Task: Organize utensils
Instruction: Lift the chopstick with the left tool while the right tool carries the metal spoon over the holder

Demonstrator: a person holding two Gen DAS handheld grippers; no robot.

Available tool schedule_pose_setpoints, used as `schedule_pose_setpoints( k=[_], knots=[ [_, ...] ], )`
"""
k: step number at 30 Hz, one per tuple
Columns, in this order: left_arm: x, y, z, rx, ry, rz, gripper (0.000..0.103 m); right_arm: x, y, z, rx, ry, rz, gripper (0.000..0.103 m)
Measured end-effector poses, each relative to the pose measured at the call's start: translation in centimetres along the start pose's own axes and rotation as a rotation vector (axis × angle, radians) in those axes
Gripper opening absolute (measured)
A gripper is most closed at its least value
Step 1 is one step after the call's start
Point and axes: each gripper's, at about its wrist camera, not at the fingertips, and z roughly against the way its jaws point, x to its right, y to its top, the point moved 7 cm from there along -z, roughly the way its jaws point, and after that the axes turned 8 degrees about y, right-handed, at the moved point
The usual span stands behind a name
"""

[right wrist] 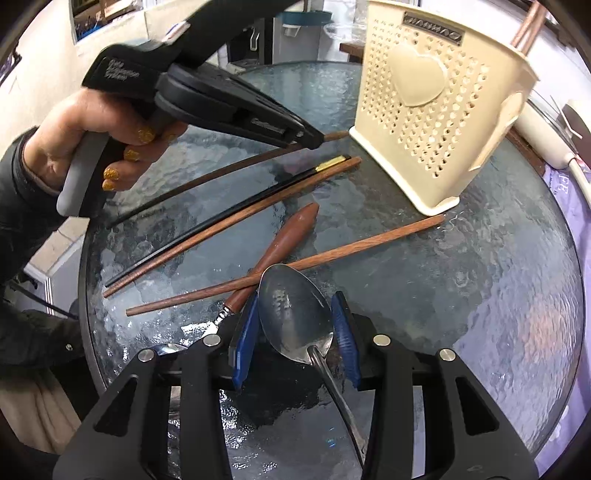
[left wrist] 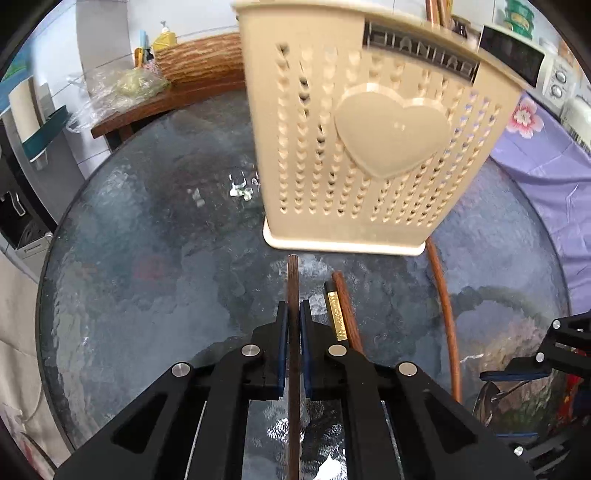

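Fingers of the left gripper (left wrist: 294, 314) are pressing together on a dark wooden chopstick (left wrist: 293, 280), their blue pads clamping its shaft from both sides while its tip is sticking out ahead of them toward the foot of the cream utensil holder (left wrist: 369, 147). From the right wrist view the same chopstick (right wrist: 229, 168) is running back from those fingers in a long line over the round glass table (right wrist: 498, 277), and a hand (right wrist: 92, 136) is squeezing the handle of the left gripper (right wrist: 316, 142). Just to the right of the left fingers, a black chopstick with a gold band (left wrist: 335, 314) and a brown chopstick (left wrist: 347, 314) are lying side by side on the glass, and farther right a reddish chopstick (left wrist: 445, 314) is stretching back from the holder's corner. Fingers of the right gripper (right wrist: 295, 328) are standing partly apart around the bowl of a metal spoon (right wrist: 291, 317), its stem passing back between them; whether the pads are pressing on it I cannot tell. Ahead and left of these fingers, a wooden-handled utensil (right wrist: 284, 243) is lying under the reddish chopstick (right wrist: 332, 254). More chopsticks (right wrist: 526, 26) are standing inside the holder (right wrist: 424, 140), which is sitting on the table beyond both pairs of fingers.
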Motion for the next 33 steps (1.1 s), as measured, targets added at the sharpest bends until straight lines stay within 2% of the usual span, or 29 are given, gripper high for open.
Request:
schedule_pose_setpoints(
  k=[11,17,25,28,33],
  knots=[
    [-0.2,1.0,5.6,0.133,-0.020,0.040,0.006,1.2,1.6,6.1,0.223,0.009,-0.114,0.040],
    [0.2,1.6,8.8,0.204,-0.029,0.032,0.006,1.2,2.5,8.8,0.289,0.024,-0.151,0.040],
    [0.1,1.8,11.8,0.265,-0.043,0.035,0.006,0.9,3.2,10.5,0.349,0.065,-0.197,0.039],
    [-0.1,1.9,12.7,0.284,-0.044,0.039,0.006,1.0,3.5,11.2,0.373,0.054,-0.213,0.039],
    [-0.7,2.1,14.2,0.321,-0.053,0.053,0.006,1.5,3.9,13.0,0.433,0.104,-0.291,0.039]
  ],
)
